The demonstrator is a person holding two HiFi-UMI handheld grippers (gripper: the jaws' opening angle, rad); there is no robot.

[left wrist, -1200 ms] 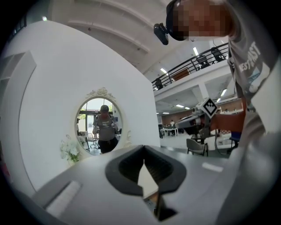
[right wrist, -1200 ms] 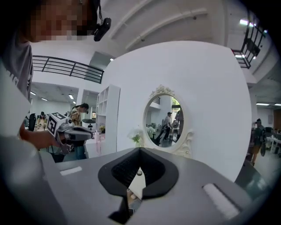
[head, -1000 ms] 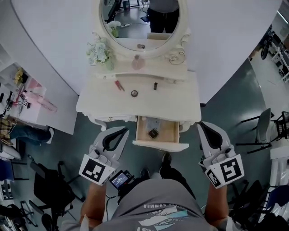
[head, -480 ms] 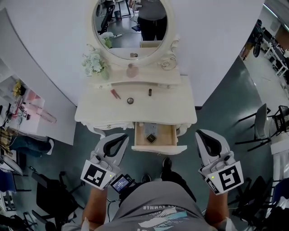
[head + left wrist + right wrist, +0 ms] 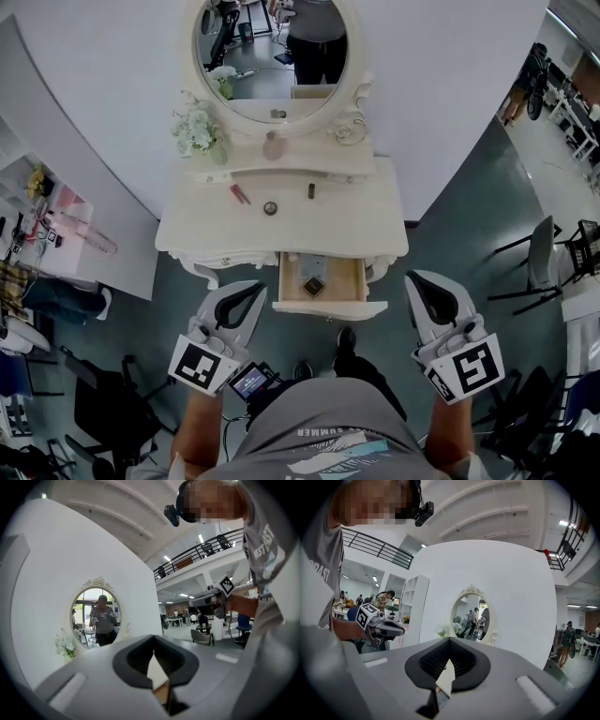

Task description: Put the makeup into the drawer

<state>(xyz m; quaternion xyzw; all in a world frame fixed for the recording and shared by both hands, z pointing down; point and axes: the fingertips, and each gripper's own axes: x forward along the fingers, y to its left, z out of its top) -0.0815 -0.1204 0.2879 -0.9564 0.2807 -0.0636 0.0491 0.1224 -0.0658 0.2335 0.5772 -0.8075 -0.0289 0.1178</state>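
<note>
A white vanity table point(image 5: 356, 230) stands ahead, its middle drawer point(image 5: 330, 306) pulled open. A dark square compact point(image 5: 313, 286) lies inside the drawer. On the tabletop lie a red makeup stick point(image 5: 240, 194), a small round pot point(image 5: 270, 208) and a dark lipstick tube point(image 5: 311, 191). My left gripper point(image 5: 252, 288) hangs in the air just left of the drawer front, shut and empty. My right gripper point(image 5: 418, 280) hangs to the drawer's right, also shut with nothing in it. Both point level toward the vanity; each gripper view shows closed jaws point(image 5: 153, 644) point(image 5: 449, 644).
An oval mirror point(image 5: 270, 56), a flower bunch point(image 5: 197, 131) and a pink bottle point(image 5: 273, 147) stand on the vanity's back shelf. A curved white wall is behind. A white shelf unit point(image 5: 84, 234) stands left, a grey chair point(image 5: 548, 258) right, a black chair point(image 5: 103, 394) behind left.
The head view has shifted a little, so the vanity sits slightly further left and back. Both grippers stay shut beside the drawer; nothing on the table has moved.
</note>
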